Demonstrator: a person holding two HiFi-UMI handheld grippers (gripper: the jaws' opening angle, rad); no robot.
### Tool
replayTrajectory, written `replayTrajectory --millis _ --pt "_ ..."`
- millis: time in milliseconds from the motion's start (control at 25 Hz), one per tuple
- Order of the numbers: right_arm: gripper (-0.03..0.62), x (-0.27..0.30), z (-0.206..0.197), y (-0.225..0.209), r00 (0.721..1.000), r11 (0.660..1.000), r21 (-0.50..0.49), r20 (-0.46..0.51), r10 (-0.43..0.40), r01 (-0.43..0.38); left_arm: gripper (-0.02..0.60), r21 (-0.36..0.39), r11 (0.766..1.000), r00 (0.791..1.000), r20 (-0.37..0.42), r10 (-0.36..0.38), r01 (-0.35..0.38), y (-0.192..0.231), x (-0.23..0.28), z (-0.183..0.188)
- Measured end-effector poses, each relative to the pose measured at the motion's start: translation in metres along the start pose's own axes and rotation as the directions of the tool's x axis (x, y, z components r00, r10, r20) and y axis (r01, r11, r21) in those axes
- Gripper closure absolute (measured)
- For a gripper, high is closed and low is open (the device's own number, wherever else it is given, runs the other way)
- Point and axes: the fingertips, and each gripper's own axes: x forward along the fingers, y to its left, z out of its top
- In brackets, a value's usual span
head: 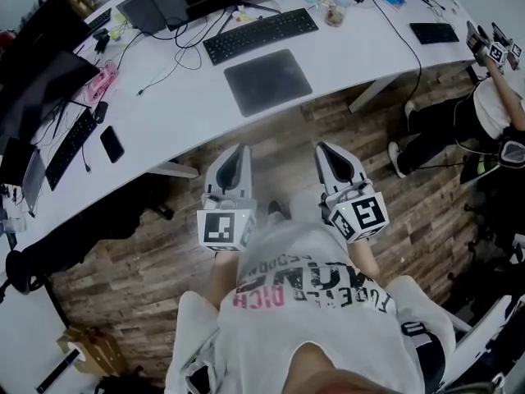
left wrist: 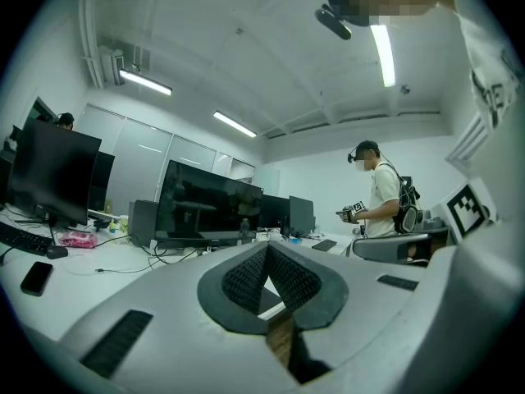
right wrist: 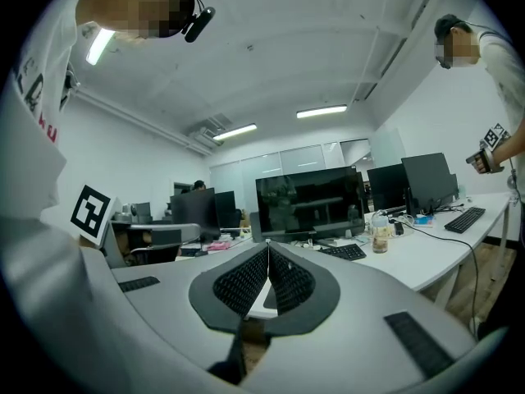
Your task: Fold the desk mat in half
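- The person's white printed T-shirt (head: 312,302) filled the bottom of the head view, with both arms held out in front of it.
- The left gripper (head: 239,149) pointed level toward the worktop (head: 189,109). In the left gripper view its jaws were pressed together at the tips, with nothing between them.
- The right gripper (head: 325,148) was held beside it, apart from it and roughly parallel. Its jaws were likewise closed on nothing.
- Both grippers hung over the wooden floor (head: 279,142), short of the worktop's edge.
- The desk mat (head: 268,80), dark grey, lay flat and unfolded on the white worktop ahead of the two grippers, close to the near edge and touched by neither.
- A black keyboard (head: 261,34) lay just beyond the mat.
- A dark phone (head: 111,144) lay on the worktop to the left.
- A second person (head: 492,105) stood at the right edge of the head view.
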Motion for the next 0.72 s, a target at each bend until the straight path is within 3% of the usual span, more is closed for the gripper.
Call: replayTrajectory --millis 280,720 --pt "0.594 0.026 0.003 -0.012 1.000 1.000 0.000 -0.007 -0.012 0.012 0.581 -0.017 1.000 1.000 0.006 0.010 -0.010 0.018 0.019 0.002" --pt "0.594 0.093 0.005 -0.064 0.997 0.998 0.021 -0.025 0.067 -0.067 0.581 -0.037 0.993 0.993 0.013 0.116 -0.115 0.044 0.084 0.006"
